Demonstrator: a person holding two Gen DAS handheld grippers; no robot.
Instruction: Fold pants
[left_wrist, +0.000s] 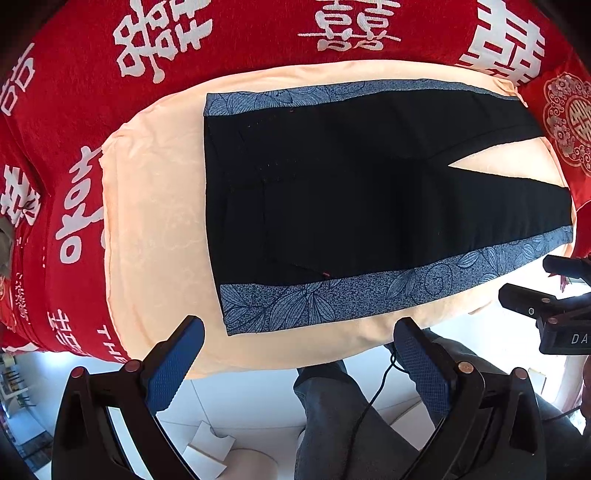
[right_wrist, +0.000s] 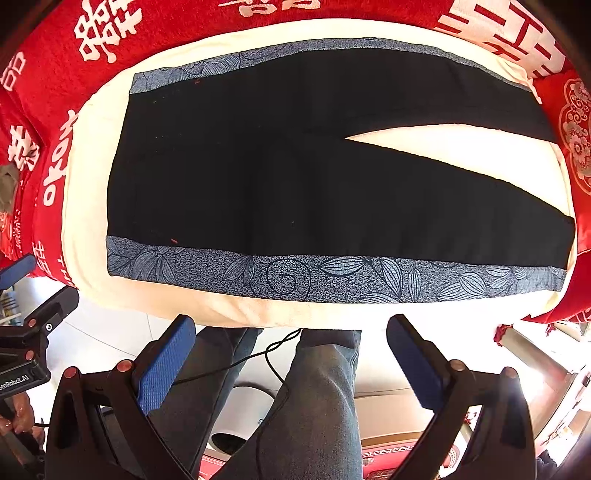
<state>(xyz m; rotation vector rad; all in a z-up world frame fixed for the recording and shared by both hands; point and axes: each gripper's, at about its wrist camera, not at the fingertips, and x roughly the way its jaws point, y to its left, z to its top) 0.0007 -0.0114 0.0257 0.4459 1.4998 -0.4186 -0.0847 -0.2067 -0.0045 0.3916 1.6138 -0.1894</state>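
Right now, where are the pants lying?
In both wrist views the pants lie flat on the cream cloth over the red blanket, waist to the left and legs to the right, ahead of both open grippers.

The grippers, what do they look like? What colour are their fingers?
Both look the same. The left gripper and right gripper have black angular frames with small copper-coloured rivets. Their fingers carry blue pads with a bumpy grid texture. A thin black cable hangs below. White lettering marks the left gripper's body in the right wrist view.
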